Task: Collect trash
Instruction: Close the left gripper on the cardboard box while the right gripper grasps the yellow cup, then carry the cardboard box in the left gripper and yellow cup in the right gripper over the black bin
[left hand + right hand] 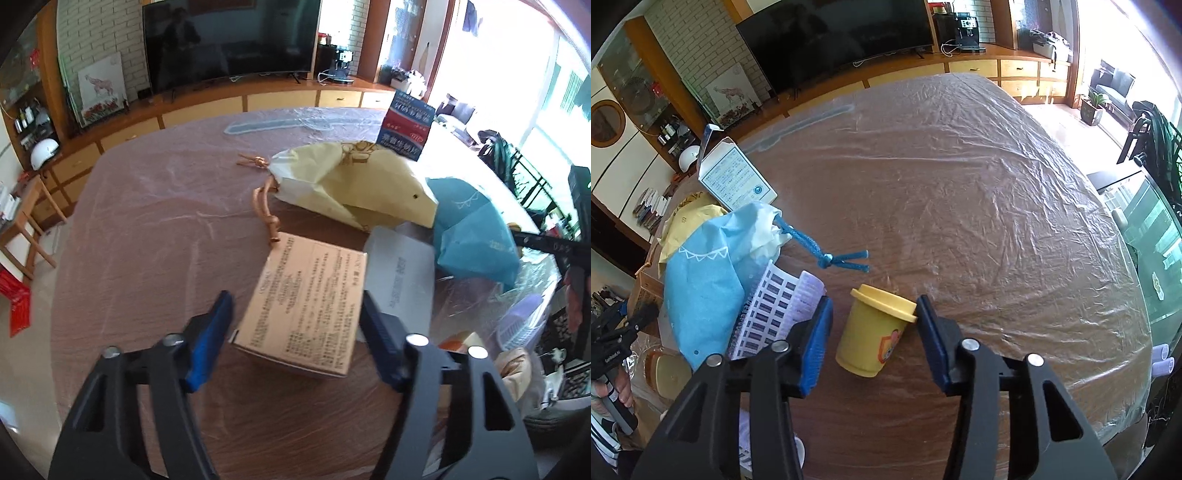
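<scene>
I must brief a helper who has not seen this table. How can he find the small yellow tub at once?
Start at the round wooden table under clear plastic film. At its near edge, right of the blue drawstring bag, the yellow tub stands tilted between the right tool's open blue pads. Alone among paper and cloth, it is a lidded plastic pot.

Beside the yellow tub (pixel 873 330) lies a light-blue drawstring bag (pixel 701 284) with white zigzag trim; past that a pale-yellow bag (pixel 354 181) and a tan box (pixel 306 306) printed with black text.
</scene>
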Action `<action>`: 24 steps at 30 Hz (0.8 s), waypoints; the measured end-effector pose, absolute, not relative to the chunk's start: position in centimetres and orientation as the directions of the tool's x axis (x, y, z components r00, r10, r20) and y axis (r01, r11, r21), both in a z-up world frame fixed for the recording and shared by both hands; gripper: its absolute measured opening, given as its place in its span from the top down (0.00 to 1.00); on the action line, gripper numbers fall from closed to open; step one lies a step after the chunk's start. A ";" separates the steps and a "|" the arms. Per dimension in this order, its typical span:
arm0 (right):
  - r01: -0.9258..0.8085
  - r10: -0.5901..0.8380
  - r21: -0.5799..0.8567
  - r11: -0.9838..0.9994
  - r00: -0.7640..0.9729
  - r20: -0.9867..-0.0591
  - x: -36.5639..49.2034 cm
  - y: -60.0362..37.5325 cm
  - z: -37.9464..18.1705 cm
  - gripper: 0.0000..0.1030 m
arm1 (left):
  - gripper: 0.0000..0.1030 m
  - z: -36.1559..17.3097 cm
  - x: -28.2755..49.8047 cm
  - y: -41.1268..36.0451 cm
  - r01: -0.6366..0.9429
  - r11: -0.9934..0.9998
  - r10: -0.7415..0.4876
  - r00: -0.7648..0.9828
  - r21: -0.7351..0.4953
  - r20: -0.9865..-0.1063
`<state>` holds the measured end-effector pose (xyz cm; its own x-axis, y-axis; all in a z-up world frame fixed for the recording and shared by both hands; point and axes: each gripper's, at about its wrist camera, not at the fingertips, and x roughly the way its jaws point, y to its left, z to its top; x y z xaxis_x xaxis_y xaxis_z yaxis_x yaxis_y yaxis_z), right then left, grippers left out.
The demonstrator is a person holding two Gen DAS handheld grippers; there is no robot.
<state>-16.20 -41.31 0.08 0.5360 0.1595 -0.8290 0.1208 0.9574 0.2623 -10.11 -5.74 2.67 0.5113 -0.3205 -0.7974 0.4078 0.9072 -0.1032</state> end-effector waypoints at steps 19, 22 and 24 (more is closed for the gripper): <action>0.066 0.214 0.315 0.947 0.602 -0.769 -18.7 -42.2 3.5 0.65 | 0.53 4.4 -13.2 -4.6 0.346 0.926 -0.330 0.543 -0.153 -0.772; 0.053 0.230 0.329 0.943 0.612 -0.757 -19.7 -42.1 4.2 0.65 | 0.53 4.9 -14.0 -4.1 0.332 0.927 -0.339 0.545 -0.174 -0.767; 0.040 0.243 0.338 0.940 0.615 -0.750 -20.3 -42.0 4.6 0.65 | 0.53 5.4 -14.7 -3.8 0.327 0.926 -0.348 0.547 -0.188 -0.761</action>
